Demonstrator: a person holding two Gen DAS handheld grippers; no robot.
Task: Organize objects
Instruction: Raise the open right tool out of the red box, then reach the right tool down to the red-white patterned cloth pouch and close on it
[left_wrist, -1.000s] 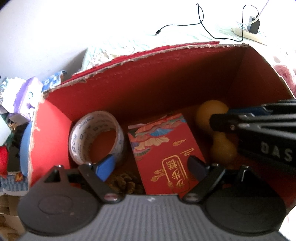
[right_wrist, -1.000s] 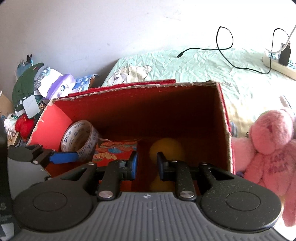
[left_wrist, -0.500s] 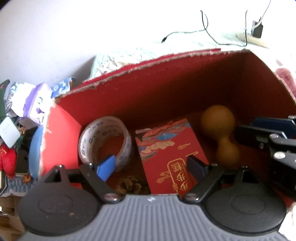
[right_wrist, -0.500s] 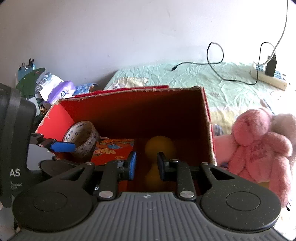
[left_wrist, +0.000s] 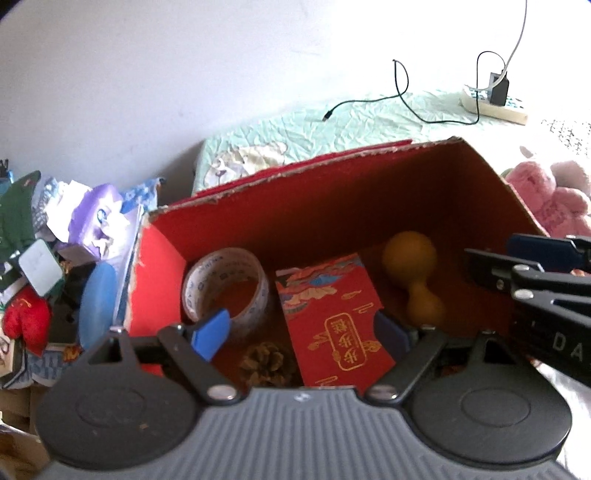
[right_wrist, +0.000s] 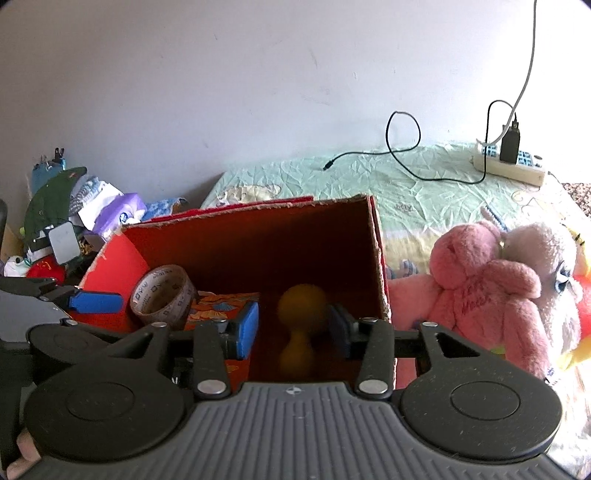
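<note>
Open red cardboard box (left_wrist: 332, 206), torn along its rim, sits on a bed with a pale green crinkled sheet (right_wrist: 424, 192). Inside, left to right: a roll of clear printed tape (left_wrist: 225, 291) standing on edge against the left wall; a pine cone (left_wrist: 266, 362) at the near edge; a flat red envelope with gold print (left_wrist: 332, 321) lying on the floor of the box; a smooth yellow gourd-shaped thing (left_wrist: 413, 273) lying at the right end, big bulb far, small bulb near. Left tongs (left_wrist: 301, 334) hang above the near side of the box, spread wide, blue pads clear of everything, nothing between them. Right tongs (right_wrist: 291, 326) have just been opening; now parted, pads not touching the gourd, which lies in the box beyond the gap. Right of the box on the bed: a fuzzy pink plush bear (right_wrist: 480, 291) against a paler plush toy (right_wrist: 543, 266). Far on the sheet, a black cable (right_wrist: 402, 147) looped and loose, and a white power strip (right_wrist: 509, 168) with a black charger plugged in. Plain white wall behind. Left of the box, a jumbled heap of packets and papers (left_wrist: 74, 240).
</note>
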